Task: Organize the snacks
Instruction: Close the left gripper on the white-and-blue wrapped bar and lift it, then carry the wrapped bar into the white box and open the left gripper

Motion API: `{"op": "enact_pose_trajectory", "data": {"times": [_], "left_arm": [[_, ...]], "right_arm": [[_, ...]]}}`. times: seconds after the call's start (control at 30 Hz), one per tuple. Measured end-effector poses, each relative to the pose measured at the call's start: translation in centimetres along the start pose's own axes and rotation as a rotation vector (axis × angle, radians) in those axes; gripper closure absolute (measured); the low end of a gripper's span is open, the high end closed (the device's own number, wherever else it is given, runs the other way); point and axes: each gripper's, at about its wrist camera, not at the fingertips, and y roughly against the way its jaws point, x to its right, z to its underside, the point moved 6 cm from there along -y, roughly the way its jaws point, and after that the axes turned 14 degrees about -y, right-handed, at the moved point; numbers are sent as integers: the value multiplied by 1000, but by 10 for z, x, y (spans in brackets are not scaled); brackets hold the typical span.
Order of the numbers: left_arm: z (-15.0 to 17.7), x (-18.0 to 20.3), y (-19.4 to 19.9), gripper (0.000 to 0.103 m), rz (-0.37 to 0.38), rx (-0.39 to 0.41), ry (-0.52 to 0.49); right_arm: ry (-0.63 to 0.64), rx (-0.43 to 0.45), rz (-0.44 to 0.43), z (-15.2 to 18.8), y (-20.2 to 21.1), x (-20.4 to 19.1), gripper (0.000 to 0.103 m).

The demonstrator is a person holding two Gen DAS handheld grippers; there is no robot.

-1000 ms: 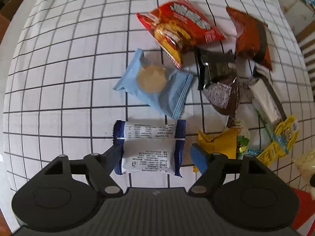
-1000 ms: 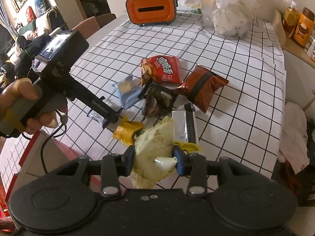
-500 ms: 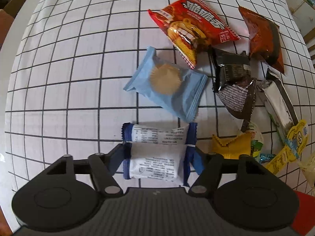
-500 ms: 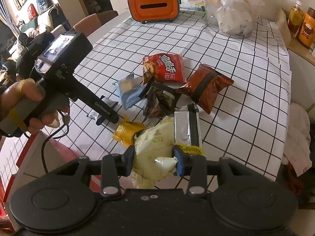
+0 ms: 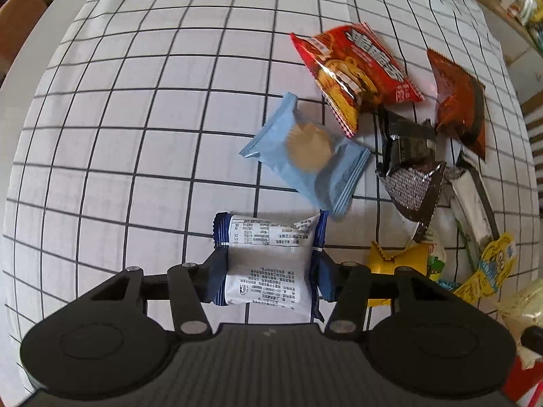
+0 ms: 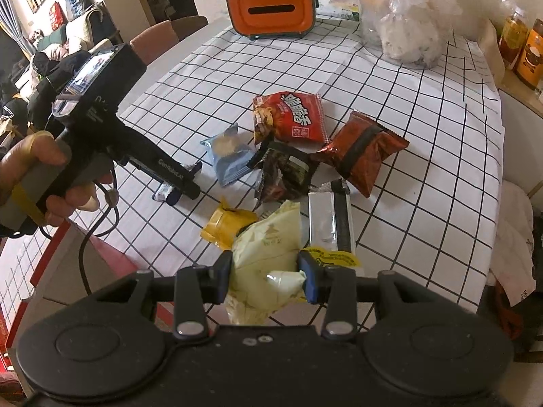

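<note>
My left gripper (image 5: pixel 269 279) is shut on a white snack packet with dark blue ends (image 5: pixel 268 257), held just above the checked tablecloth; the same gripper shows in the right wrist view (image 6: pixel 180 188). My right gripper (image 6: pixel 268 278) is shut on a pale yellow snack bag (image 6: pixel 268 254) near the table's front edge. On the cloth lie a light blue biscuit packet (image 5: pixel 305 152), a red chip bag (image 5: pixel 356 71), a brown-orange bag (image 5: pixel 458 98), a dark crumpled wrapper (image 5: pixel 407 162), a silver packet (image 6: pixel 331 217) and a yellow packet (image 6: pixel 227 225).
An orange tissue box (image 6: pixel 273 8) and a clear plastic bag (image 6: pixel 407 23) stand at the table's far end. Jars (image 6: pixel 522 47) sit on a ledge at the right. A red box (image 6: pixel 98 254) lies below the table's near left edge. A chair (image 6: pixel 159 37) stands at the left.
My left gripper's fingers closed in on the white and blue packet and now grip it. The right gripper keeps holding the pale yellow bag, nearly still.
</note>
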Motion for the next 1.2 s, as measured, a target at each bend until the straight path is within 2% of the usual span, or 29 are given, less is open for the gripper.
{"op": "enact_pose_trajectory", "data": {"times": [0.13, 0.17, 0.27, 0.6, 0.73, 1.03, 1.2], "left_arm": [[3, -7, 11, 55, 20, 25, 44], [3, -9, 14, 61, 23, 34, 48], [3, -10, 29, 70, 39, 60, 58], [20, -20, 52, 79, -5, 51, 53], [31, -29, 56, 83, -23, 61, 100], [44, -40, 84, 86, -46, 124, 93], [58, -39, 123, 86, -28, 192, 77]], "right_arm": [[-2, 6, 1, 1, 4, -2, 63], [-3, 9, 1, 2, 6, -2, 63], [-9, 21, -3, 3, 12, -3, 63], [-3, 38, -5, 12, 26, -13, 63], [-3, 44, -13, 16, 30, -18, 63], [-1, 77, -37, 21, 50, -35, 63], [4, 91, -61, 32, 68, -47, 63]]}}
